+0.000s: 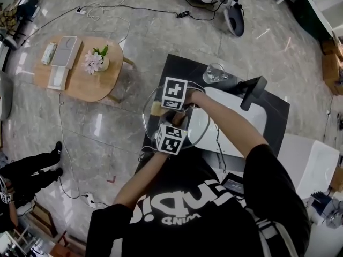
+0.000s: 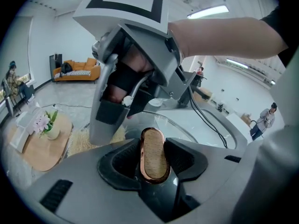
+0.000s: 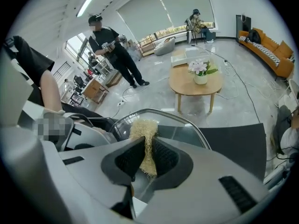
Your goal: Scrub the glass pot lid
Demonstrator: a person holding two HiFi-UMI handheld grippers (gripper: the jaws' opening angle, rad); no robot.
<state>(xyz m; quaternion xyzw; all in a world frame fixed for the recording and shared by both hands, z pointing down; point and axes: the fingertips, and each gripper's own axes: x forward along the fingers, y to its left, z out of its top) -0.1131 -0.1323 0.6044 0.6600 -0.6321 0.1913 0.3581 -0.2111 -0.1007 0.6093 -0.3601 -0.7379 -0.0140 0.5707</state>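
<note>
A: What is the left claw (image 2: pixel 153 161) gripping?
B: It is clamping tight on the knob (image 2: pixel 154 153) of the lid (image 2: pixel 196 127).
A: And the right claw (image 3: pixel 148 158)?
B: It is pinching a scrubber (image 3: pixel 143 133) against the lid, above the counter (image 1: pixel 276 114).

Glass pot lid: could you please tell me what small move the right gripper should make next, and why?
Probably a short stroke of the fibrous scrubber across the glass. The left gripper is shut on the wooden knob, steadying the glass pot lid. The right gripper is shut on the fibrous scrubber, which appears to rest against the glass.
</note>
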